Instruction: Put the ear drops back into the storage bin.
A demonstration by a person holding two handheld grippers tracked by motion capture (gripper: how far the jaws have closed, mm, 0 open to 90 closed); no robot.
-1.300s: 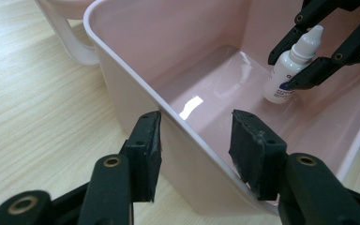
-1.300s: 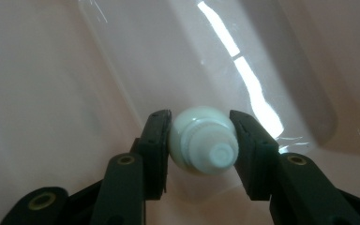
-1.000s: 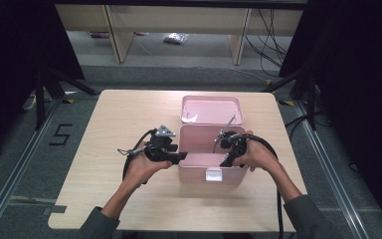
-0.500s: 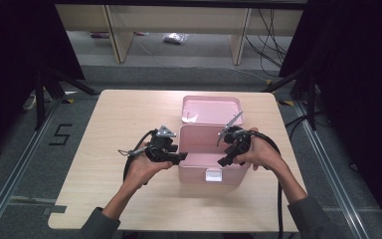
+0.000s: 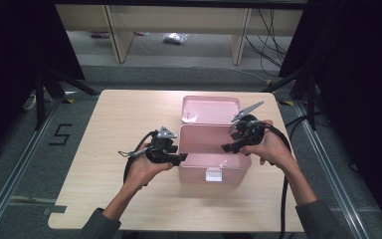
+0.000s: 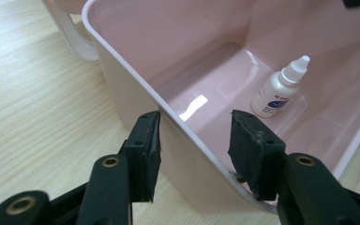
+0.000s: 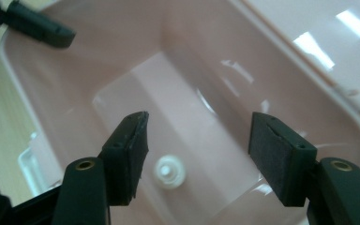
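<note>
Bottle: a small white dropper bottle (image 6: 279,90) stands upright on the floor of the pink box, by the wall nearest the person; in the right gripper view its white cap (image 7: 170,170) is seen from straight above, and in the high view it is a small white speck (image 5: 224,163) in the box's near right corner.
Pink box: the open pink box (image 5: 194,172) sits on the table, its long front wall with a white latch (image 5: 213,175) facing the person.
Lid: the pink lid (image 5: 211,109) lies folded back flat, touching the box's far edge.
Right gripper: the right gripper (image 5: 227,148) hangs over the box's right end, pointing down at the bottle; its jaws have just been opening and now stand apart with nothing between the pads, the bottle well below them (image 7: 194,145).
Left gripper: the left gripper (image 5: 181,158) is at the box's left end, jaws straddling the left wall (image 6: 183,136), one pad outside the box, the other inside; the outer pad lies against the wall, the inner pad shows a gap, so whether it clamps the wall cannot be told.
Table: the light wooden table (image 5: 104,124) carries the box to the right of its middle.
</note>
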